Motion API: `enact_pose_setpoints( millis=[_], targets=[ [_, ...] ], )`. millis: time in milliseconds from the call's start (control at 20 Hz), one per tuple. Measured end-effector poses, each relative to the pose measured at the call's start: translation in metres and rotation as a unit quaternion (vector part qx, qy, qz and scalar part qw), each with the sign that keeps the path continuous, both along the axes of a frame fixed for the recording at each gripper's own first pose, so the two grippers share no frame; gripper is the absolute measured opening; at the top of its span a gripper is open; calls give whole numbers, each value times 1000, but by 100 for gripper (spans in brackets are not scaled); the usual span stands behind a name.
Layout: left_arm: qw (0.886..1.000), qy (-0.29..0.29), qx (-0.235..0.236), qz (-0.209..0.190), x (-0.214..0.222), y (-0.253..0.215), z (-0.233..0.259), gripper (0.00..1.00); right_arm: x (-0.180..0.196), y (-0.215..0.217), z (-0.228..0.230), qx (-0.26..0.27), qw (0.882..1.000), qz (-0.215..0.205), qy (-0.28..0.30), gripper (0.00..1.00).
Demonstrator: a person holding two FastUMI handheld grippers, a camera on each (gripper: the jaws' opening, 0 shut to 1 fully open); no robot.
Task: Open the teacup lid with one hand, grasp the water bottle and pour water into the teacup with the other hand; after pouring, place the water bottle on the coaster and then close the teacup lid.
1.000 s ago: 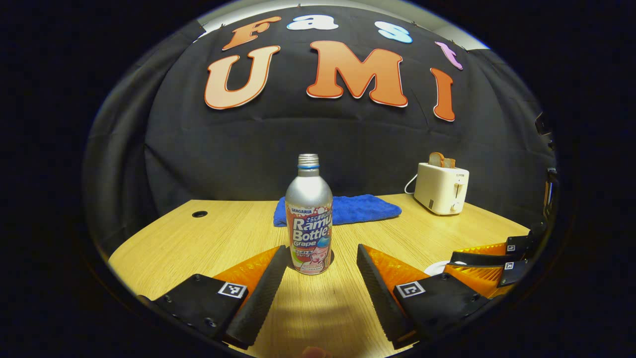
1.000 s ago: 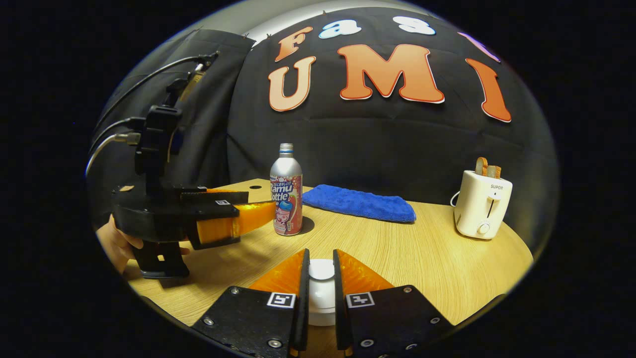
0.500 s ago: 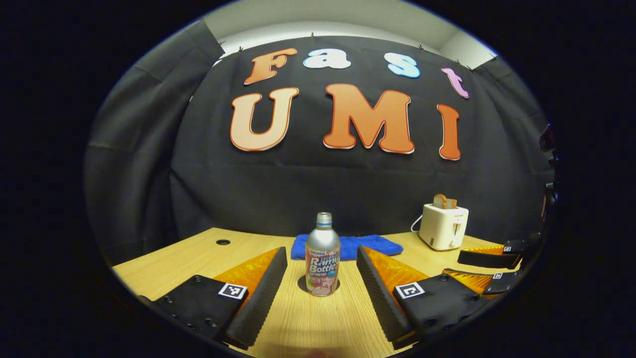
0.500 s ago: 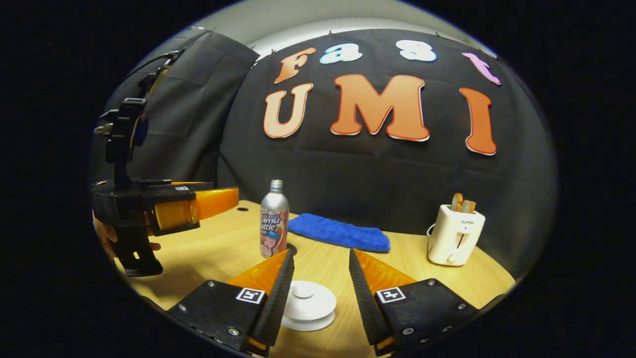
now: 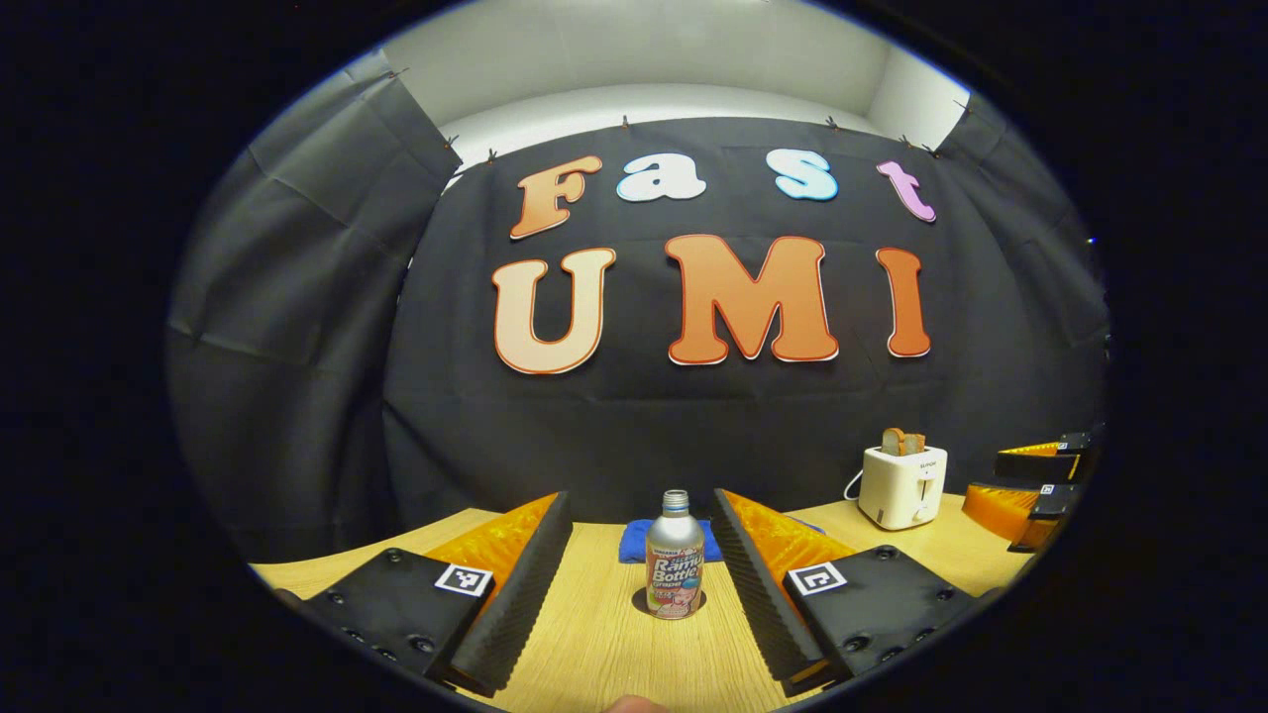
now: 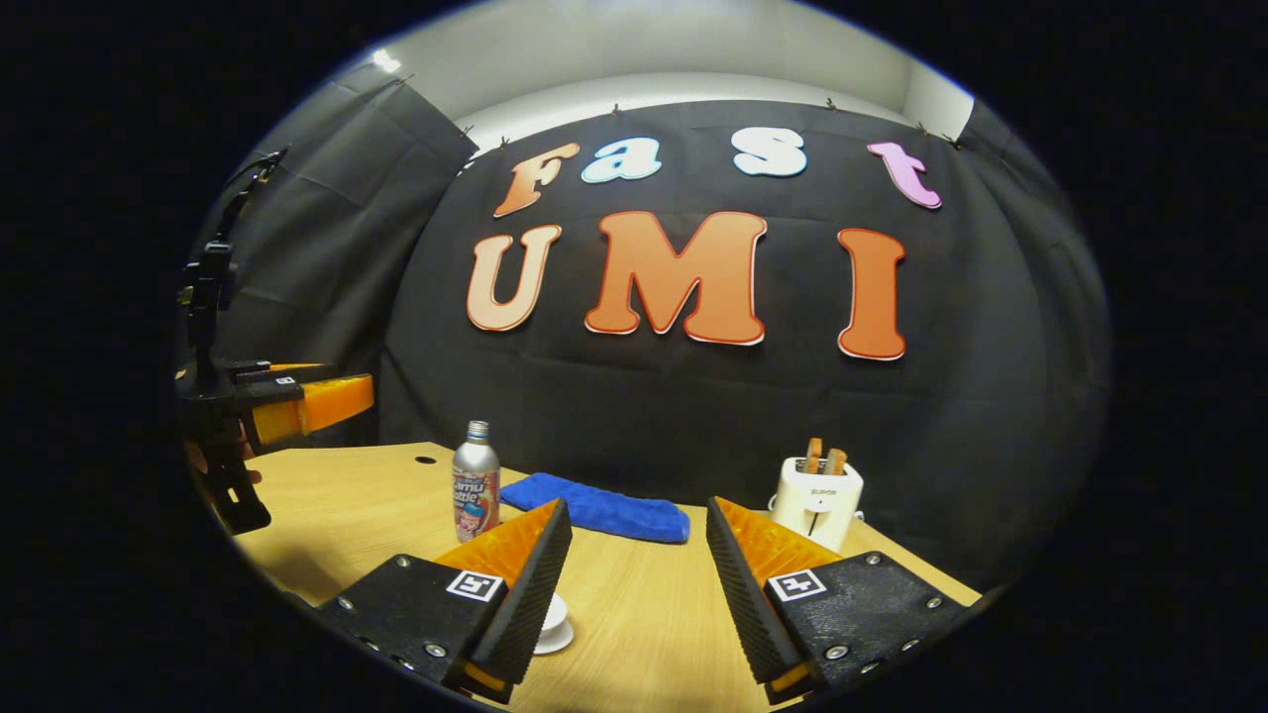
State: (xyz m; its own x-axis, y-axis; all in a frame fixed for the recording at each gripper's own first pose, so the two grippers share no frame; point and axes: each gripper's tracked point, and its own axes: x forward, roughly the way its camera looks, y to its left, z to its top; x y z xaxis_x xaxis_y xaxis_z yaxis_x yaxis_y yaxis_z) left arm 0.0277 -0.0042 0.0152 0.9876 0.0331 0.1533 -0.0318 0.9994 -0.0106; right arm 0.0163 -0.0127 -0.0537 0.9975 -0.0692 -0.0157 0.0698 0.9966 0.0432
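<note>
In the left gripper view, the silver aluminium water bottle stands upright on the pale wooden counter, with the folded blue terry towel just behind it. The white two-slot toaster sits farther right (slices in its slots). In the right gripper view, the white round teacup lid lies nearer than the bottle, to its right.

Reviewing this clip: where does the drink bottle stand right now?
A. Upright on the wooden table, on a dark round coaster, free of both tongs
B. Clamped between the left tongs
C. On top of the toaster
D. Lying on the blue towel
A: in the left gripper view the drink bottle stands upright on a dark coaster on the wooden table, with the left tongs open and not touching it.
</note>
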Motion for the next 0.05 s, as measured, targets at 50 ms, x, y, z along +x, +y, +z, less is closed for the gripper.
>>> enact_pose_setpoints(
  millis=[50],
  targets=[
    [1000, -2, -3, 3, -2, 2, 0, 97, -2, -5, 2, -1, 1000, -9, -2, 82]
  ],
)
